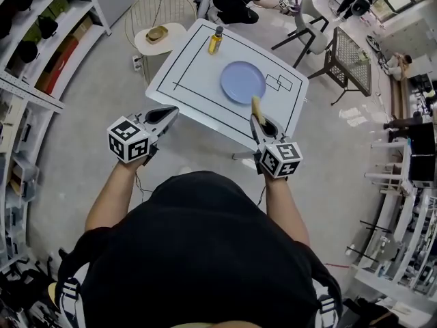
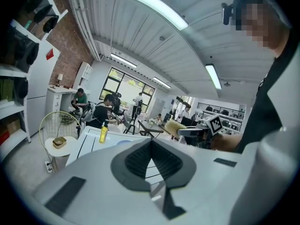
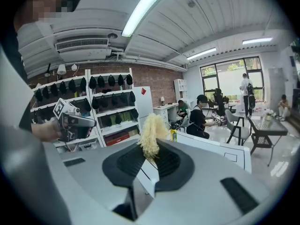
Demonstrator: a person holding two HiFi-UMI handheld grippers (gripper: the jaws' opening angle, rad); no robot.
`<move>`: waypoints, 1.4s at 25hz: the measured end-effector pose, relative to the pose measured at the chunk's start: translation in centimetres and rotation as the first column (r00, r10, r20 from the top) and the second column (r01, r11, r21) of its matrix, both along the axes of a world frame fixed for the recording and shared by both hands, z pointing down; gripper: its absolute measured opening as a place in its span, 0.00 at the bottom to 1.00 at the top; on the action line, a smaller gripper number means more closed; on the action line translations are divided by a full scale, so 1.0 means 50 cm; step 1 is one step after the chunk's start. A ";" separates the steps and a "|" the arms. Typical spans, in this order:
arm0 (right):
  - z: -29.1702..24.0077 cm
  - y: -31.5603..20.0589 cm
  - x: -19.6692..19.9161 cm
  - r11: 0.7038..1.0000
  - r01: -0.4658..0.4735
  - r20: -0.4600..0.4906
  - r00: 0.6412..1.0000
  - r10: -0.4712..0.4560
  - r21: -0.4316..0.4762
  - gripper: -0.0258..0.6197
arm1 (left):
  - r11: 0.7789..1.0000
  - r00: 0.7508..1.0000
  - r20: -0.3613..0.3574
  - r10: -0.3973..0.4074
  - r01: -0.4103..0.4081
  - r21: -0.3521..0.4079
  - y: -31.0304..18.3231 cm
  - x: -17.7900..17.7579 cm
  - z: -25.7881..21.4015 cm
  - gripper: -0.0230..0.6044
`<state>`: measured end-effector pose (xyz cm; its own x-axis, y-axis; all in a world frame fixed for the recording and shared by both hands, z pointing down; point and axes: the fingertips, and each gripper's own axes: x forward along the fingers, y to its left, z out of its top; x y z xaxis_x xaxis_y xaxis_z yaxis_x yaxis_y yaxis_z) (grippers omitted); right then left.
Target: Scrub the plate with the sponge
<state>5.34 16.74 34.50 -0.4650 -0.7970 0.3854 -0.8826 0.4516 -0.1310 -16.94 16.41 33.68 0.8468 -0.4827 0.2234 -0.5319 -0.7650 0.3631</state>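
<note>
Head view: white table; blue plate lay at its middle and a yellow bottle stood at the far edge. My left gripper hung off the near-left side, my right gripper over the near edge.
Left gripper view: my jaws met, holding nothing.
Right gripper view: my jaws pinched the sponge, raised clear of the plate.

White table: blue plate, yellow bottle.
</note>
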 end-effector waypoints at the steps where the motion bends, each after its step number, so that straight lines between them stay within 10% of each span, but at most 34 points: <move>1: 0.001 -0.002 -0.004 1.000 0.002 -0.002 1.000 -0.002 -0.002 0.11 | 1.000 1.000 -0.002 -0.004 0.004 -0.002 -0.001 -0.006 0.001 0.05; 35: 0.092 -0.148 0.051 0.997 0.043 0.016 0.999 -0.042 -0.058 0.11 | 0.997 0.997 0.065 -0.029 0.034 -0.073 -0.105 0.036 0.055 0.05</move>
<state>7.87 9.31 39.12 -0.5039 -0.7530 0.4232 -0.8606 0.4797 -0.1711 -15.16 11.17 36.45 0.8142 -0.4891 0.3127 -0.5793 -0.7198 0.3825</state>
